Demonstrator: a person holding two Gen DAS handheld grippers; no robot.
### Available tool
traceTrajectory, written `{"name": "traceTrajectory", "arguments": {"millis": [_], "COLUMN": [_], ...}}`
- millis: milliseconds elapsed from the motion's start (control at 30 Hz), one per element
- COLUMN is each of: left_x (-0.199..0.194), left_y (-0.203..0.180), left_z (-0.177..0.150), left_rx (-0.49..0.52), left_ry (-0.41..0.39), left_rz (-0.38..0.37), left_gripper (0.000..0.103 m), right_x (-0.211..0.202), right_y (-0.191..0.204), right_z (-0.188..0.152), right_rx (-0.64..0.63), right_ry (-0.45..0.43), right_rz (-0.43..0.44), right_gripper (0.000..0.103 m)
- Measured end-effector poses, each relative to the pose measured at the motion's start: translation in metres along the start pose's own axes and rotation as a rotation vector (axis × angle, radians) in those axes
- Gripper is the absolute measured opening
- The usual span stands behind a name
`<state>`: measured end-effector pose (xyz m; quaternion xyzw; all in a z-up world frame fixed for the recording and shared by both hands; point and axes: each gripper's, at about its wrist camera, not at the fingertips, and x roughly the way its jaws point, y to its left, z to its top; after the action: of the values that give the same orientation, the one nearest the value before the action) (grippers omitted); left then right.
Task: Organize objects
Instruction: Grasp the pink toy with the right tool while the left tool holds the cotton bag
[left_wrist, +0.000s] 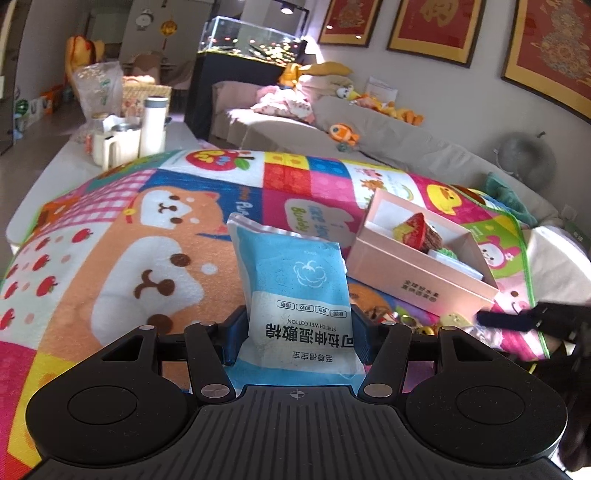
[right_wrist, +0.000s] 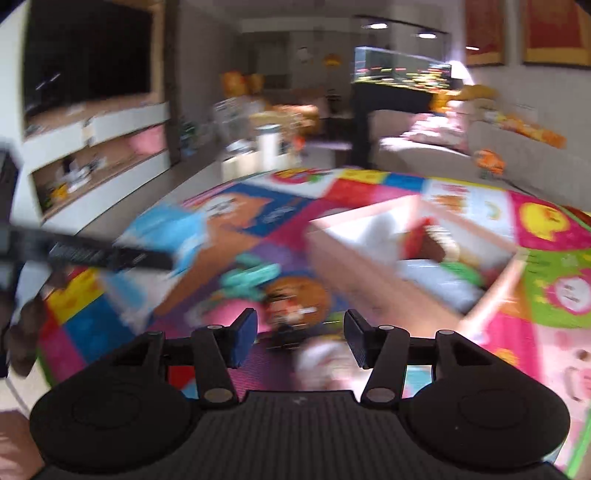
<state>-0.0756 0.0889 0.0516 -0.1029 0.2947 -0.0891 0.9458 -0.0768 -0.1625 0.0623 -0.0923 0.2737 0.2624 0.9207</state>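
Observation:
My left gripper (left_wrist: 299, 336) is shut on a blue and white cotton-pad packet (left_wrist: 295, 284) and holds it upright above the colourful play mat (left_wrist: 147, 229). An open pink box (left_wrist: 424, 254) lies to its right on the mat, with a red snack pack (left_wrist: 419, 229) and other items inside. In the blurred right wrist view my right gripper (right_wrist: 301, 339) is open and empty above the mat, with small blurred items beneath it. The pink box (right_wrist: 369, 280) lies just ahead to the right. The left gripper and blue packet (right_wrist: 173, 229) show at the left.
A teal item (right_wrist: 251, 280) lies on the mat left of the box. White bottles and cups (left_wrist: 133, 136) stand beyond the mat's far left. A beige sofa (left_wrist: 369, 133) with plush toys runs along the right. A TV shelf (right_wrist: 92, 122) is at the left.

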Motion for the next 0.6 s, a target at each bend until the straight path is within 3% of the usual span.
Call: {"name": "traceTrajectory", "arguments": {"millis": [200, 300, 333, 367, 467, 600], "left_x": [-0.004, -0.005, -0.005, -0.005, -0.003, 0.006], "left_y": [0.007, 0.006, 0.005, 0.005, 0.003, -0.014], "left_z": [0.001, 0.0, 0.0, -0.001, 0.0, 0.021], "left_rx": [-0.003, 0.019, 0.031, 0.039, 0.044, 0.077], "left_ry": [0.006, 0.016, 0.02, 0.023, 0.028, 0.013], "left_rz": [0.017, 0.014, 0.015, 0.016, 0.007, -0.091], "left_gripper": [0.061, 0.061, 0.061, 0.061, 0.061, 0.061], "right_x": [0.052, 0.08, 0.085, 0.086, 0.067, 0.014], "right_y": [0.055, 0.06, 0.06, 0.06, 0.05, 0.016], "right_z": [0.002, 0.005, 0.007, 0.009, 0.011, 0.013], "right_rx": [-0.221, -0.241, -0.23, -0.222, -0.17, -0.042], "right_ry": [0.024, 0.077, 0.1, 0.114, 0.103, 0.043], "right_rz": [-0.013, -0.014, -0.006, -0.006, 0.019, 0.052], "right_gripper": [0.053, 0.055, 0.045, 0.045, 0.043, 0.043]}}
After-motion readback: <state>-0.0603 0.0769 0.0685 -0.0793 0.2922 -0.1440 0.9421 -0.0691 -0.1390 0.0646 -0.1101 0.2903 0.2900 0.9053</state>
